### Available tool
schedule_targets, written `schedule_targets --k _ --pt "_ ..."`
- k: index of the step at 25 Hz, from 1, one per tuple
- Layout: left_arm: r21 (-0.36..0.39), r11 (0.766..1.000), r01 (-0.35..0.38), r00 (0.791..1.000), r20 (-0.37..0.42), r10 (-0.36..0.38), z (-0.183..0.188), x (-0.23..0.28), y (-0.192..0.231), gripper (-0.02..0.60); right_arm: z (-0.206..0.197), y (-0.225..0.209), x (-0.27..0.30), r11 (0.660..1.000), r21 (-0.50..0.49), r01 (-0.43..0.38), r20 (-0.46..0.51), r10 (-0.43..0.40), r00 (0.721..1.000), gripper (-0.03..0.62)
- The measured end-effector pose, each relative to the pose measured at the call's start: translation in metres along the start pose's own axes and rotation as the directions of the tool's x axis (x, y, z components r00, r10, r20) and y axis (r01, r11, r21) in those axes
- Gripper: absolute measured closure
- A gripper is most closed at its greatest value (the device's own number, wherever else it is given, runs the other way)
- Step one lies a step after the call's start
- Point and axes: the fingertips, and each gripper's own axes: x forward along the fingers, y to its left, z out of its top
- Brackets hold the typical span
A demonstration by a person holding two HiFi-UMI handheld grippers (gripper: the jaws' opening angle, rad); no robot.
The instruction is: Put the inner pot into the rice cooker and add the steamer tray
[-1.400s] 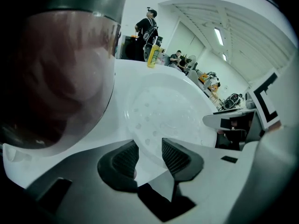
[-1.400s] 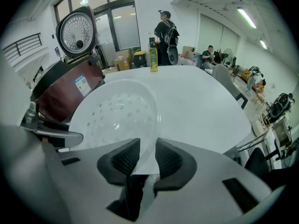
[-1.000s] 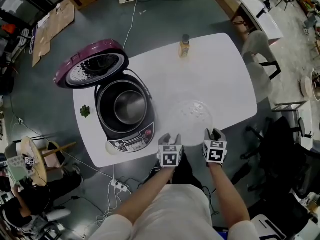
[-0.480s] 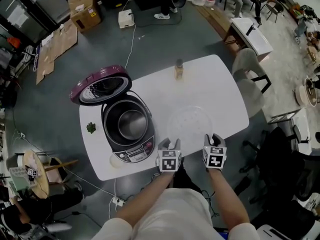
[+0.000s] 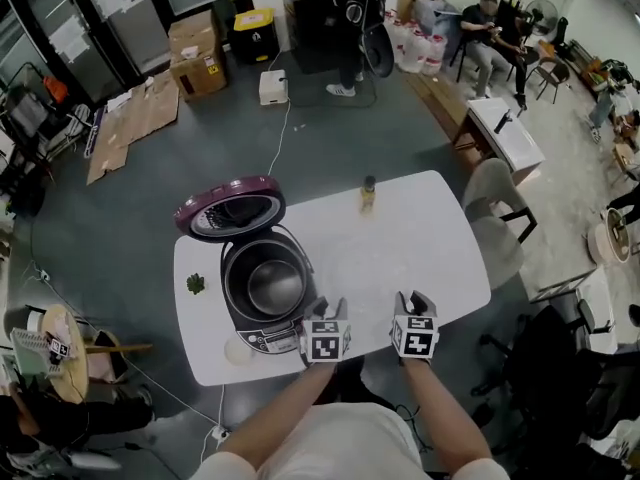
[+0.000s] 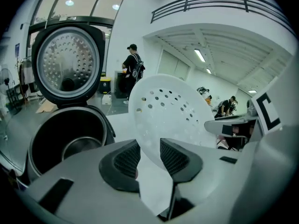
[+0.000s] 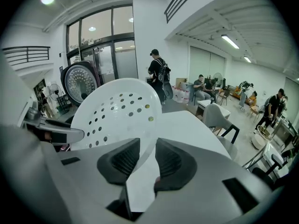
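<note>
The white perforated steamer tray [image 6: 168, 111] hangs tilted in the air between both grippers, off the white table [image 5: 430, 238]. My left gripper [image 5: 331, 312] has the tray's rim between its pads, and its jaws are closing on it. My right gripper [image 5: 413, 304] is shut on the opposite rim of the tray [image 7: 117, 111]. Left of the grippers stands the rice cooker [image 5: 262, 336], its purple lid [image 5: 232, 208] swung open. The metal inner pot [image 5: 273, 286] sits inside it. In the head view the tray barely shows against the table.
A small bottle [image 5: 368, 194] stands at the table's far edge. A green leafy bit [image 5: 195, 284] and a small round disc [image 5: 237, 348] lie left of the cooker. Chairs [image 5: 497, 208] stand to the right, with cardboard boxes [image 5: 198, 53] and people beyond.
Both grippers have risen together, lifting the steamer tray off the table. The head view has pulled back, so the table and cooker look smaller and lower.
</note>
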Motion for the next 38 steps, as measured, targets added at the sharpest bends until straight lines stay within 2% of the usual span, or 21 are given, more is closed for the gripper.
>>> schedule_targets --k 10,18,23,29,38 --pt "-0.044 0.991 -0.126 0.99 0.059 0.129 0.023 -0.035 0.063 0.442 0.038 0.066 0.018 0.991 -0.071 -0.116 0.035 0.119 0.992 0.471" --pt "-0.073 0.974 -0.216 0.975 0.032 0.219 0.01 -0.067 0.12 0.434 0.048 0.135 0.031 0.968 -0.136 -0.211 -0.006 0.212 0.977 0.468" --pt "-0.116 0.956 -0.268 0.962 0.012 0.271 -0.003 -0.082 0.151 0.436 0.047 0.173 0.042 0.944 -0.185 -0.272 -0.04 0.269 0.962 0.465" --pt "-0.134 0.932 -0.337 0.94 0.0 0.34 -0.011 -0.098 0.188 0.428 0.048 0.217 0.057 0.91 -0.237 -0.34 -0.082 0.33 0.94 0.462" --pt "-0.117 0.932 -0.343 0.937 -0.117 0.33 -0.03 -0.094 0.225 0.411 0.032 0.256 0.086 0.857 -0.302 -0.416 -0.235 0.356 0.904 0.444"
